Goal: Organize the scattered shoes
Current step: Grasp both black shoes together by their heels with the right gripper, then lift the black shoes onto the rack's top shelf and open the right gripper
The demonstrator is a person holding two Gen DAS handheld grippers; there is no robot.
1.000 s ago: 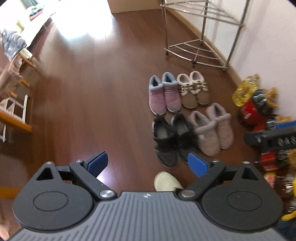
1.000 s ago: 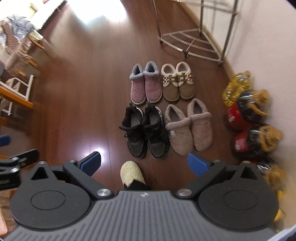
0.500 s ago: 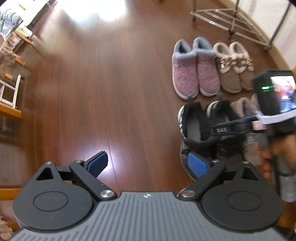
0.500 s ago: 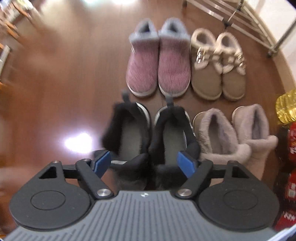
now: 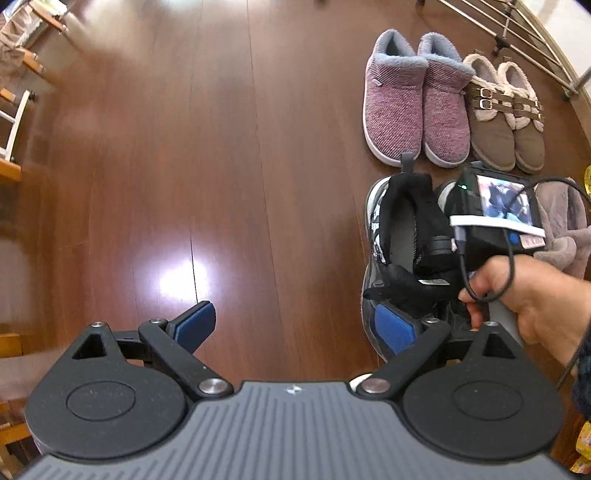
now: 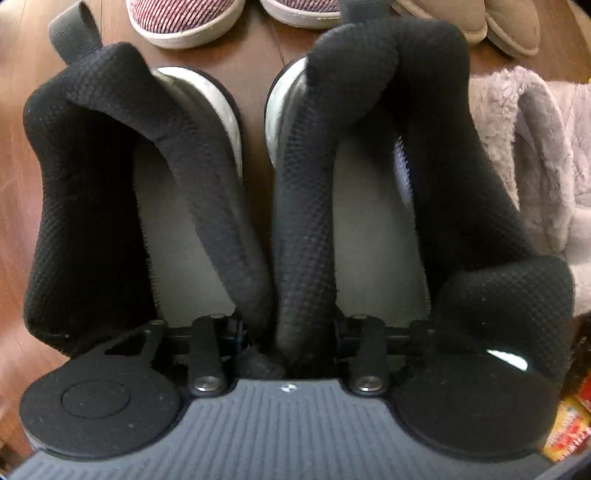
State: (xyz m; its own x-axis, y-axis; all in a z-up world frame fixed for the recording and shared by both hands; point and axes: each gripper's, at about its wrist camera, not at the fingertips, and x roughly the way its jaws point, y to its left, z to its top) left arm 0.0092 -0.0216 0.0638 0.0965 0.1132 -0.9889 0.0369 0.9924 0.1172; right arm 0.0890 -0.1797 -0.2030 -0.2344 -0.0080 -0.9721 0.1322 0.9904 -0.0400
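A pair of black sneakers (image 6: 92, 203) stands side by side on the wooden floor, seen from close above in the right wrist view. My right gripper (image 6: 288, 332) points down with one finger inside each sneaker. Its jaws are closing, and the two inner collars (image 6: 303, 229) are squeezed together between them; the pads themselves are hidden. In the left wrist view a person's hand (image 5: 535, 291) holds that gripper over the black sneakers (image 5: 402, 221). My left gripper (image 5: 293, 326) hangs open above bare floor, its right pad beside the left sneaker's toe.
Purple knit slippers (image 5: 413, 96) and brown fur-lined shoes (image 5: 506, 110) stand in a row behind the sneakers. Grey plush boots (image 6: 535, 147) sit right of them. A metal rack (image 5: 517, 22) stands by the far wall, wooden furniture (image 5: 14, 110) at the left edge.
Both grippers have dropped toward the floor. The right one came down onto the black sneakers, and its jaws went from wide open to pinching the inner collars.
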